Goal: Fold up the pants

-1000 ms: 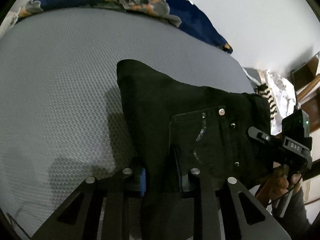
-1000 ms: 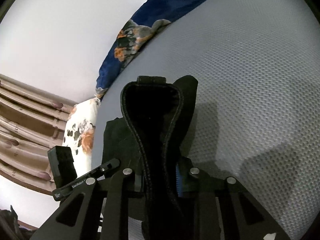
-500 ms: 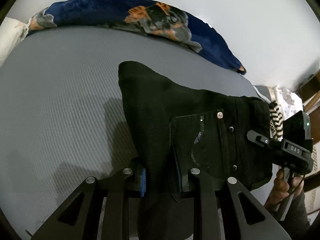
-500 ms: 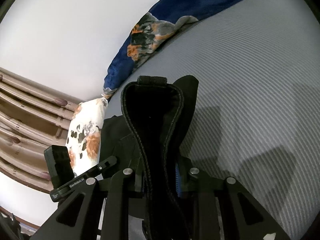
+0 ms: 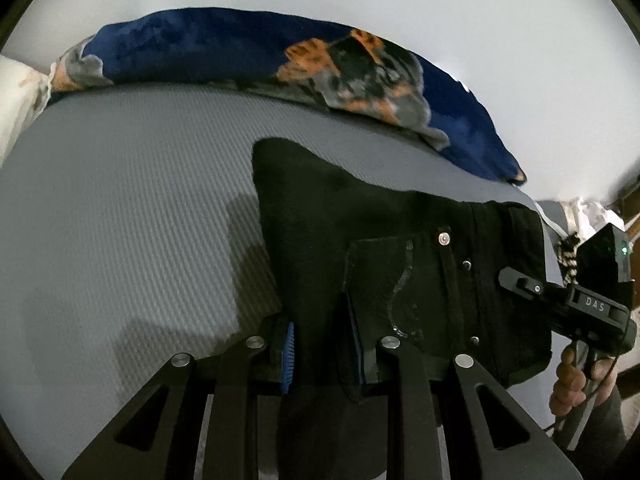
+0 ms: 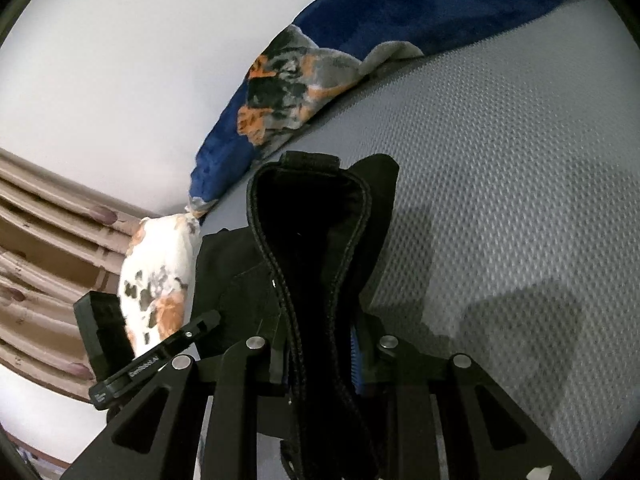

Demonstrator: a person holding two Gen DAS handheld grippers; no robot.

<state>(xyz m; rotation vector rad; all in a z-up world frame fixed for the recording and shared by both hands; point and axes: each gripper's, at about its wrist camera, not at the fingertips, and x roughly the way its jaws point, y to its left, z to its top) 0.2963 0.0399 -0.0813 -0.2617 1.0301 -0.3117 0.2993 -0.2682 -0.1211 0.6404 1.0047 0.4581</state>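
Observation:
Black pants [image 5: 380, 248] hang between both grippers above the grey bed sheet [image 5: 120, 200]. My left gripper [image 5: 324, 348] is shut on the pants near a back pocket with rivets. My right gripper [image 6: 320, 352] is shut on the waistband [image 6: 308, 220], which stands up in a loop before the camera. In the left wrist view the right gripper's body [image 5: 580, 300] shows at the pants' right edge, held by a hand. In the right wrist view the left gripper's body [image 6: 132, 352] shows at the lower left.
A blue blanket with orange and grey patches [image 5: 280, 60] lies along the far edge of the bed by the white wall. A white floral pillow [image 6: 160, 272] sits at the bed's end near a wooden headboard [image 6: 40, 240].
Both grippers have risen and tilted up with the pants. The blanket and wall now fill more of each view, and the pants hang higher over the sheet.

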